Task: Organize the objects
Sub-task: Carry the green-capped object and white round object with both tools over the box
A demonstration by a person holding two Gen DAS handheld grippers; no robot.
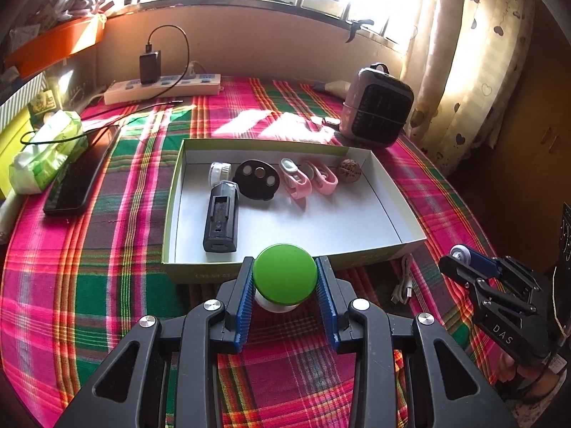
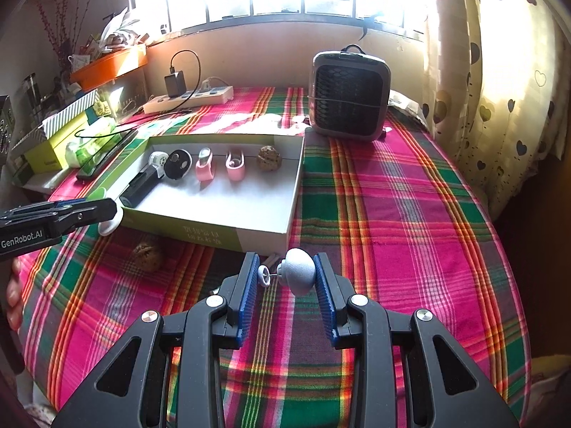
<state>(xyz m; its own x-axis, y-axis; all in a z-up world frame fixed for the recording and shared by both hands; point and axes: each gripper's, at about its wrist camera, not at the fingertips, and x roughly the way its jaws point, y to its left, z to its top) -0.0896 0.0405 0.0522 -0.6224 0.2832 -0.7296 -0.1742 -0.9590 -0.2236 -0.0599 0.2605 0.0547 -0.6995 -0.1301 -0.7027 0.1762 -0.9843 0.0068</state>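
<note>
My left gripper (image 1: 284, 264) is shut on a green-capped white knob (image 1: 284, 278), held just above the plaid cloth in front of the shallow white box (image 1: 200, 274). My right gripper (image 2: 285, 262) is shut on a small grey knob (image 2: 298, 274) with a ring on a pin, held near the box's (image 2: 200, 232) front corner. Inside the box lie a black device (image 1: 221, 221), a white cap (image 1: 219, 171), a black oval disc (image 1: 257, 178), two pink clips (image 1: 294, 178) and a walnut (image 1: 349, 168). Another walnut (image 2: 148, 251) rests on the cloth outside the box.
A white cable (image 1: 403, 281) lies on the cloth by the box's near right corner. Behind the box stands a small heater (image 2: 348, 96). A power strip (image 1: 162, 87), a phone (image 1: 76, 174) and a tissue pack (image 1: 46, 149) sit at the left. A curtain (image 2: 499, 107) hangs at the right.
</note>
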